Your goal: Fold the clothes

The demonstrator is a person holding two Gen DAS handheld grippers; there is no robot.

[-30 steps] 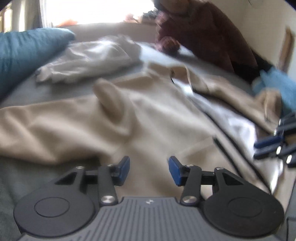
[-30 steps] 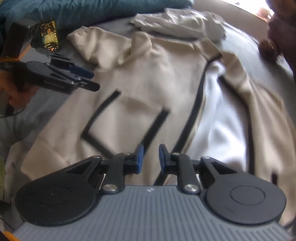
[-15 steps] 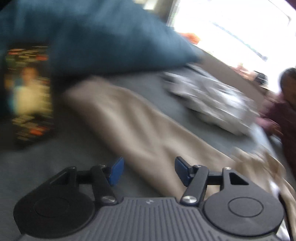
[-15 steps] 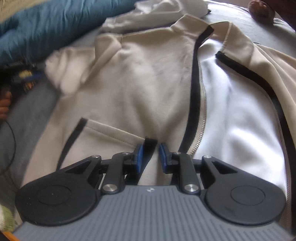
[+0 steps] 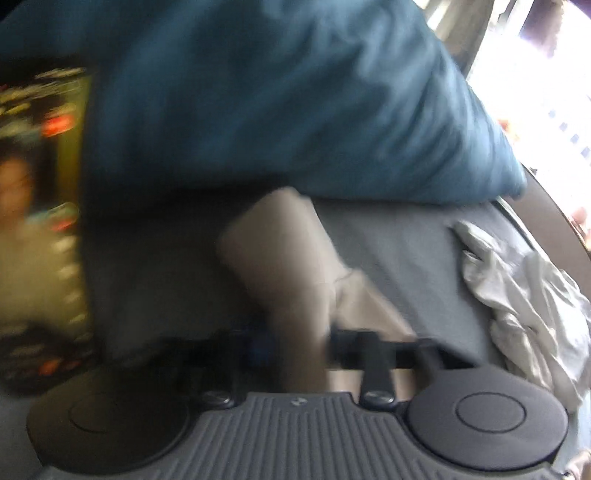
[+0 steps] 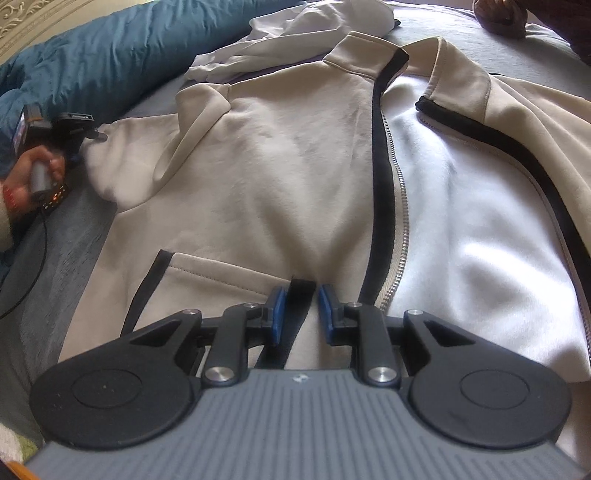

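Note:
A beige zip jacket [image 6: 277, 166] with black trim and white lining lies open on the grey bed. My right gripper [image 6: 300, 306] is low over its front panel, its jaws nearly together and pinching the black pocket trim [image 6: 301, 291]; creases run to that spot. In the blurred left wrist view, the jacket's sleeve [image 5: 280, 251] runs between the jaws of my left gripper [image 5: 295, 343], which are closing on the cuff end. In the right wrist view the left gripper [image 6: 94, 133] is at the sleeve's end, held by a hand [image 6: 33, 173].
A blue pillow or duvet [image 5: 277, 92] lies just past the sleeve. A crumpled white garment [image 5: 524, 295] sits further up the grey sheet [image 5: 399, 251], above the jacket's collar [image 6: 362, 48]. A person's maroon sleeve [image 6: 506, 18] rests at the far bed edge.
My left gripper swung off the jacket's body to the sleeve's end and its jaws closed on the cuff. My right gripper sank onto the jacket front at the pocket trim.

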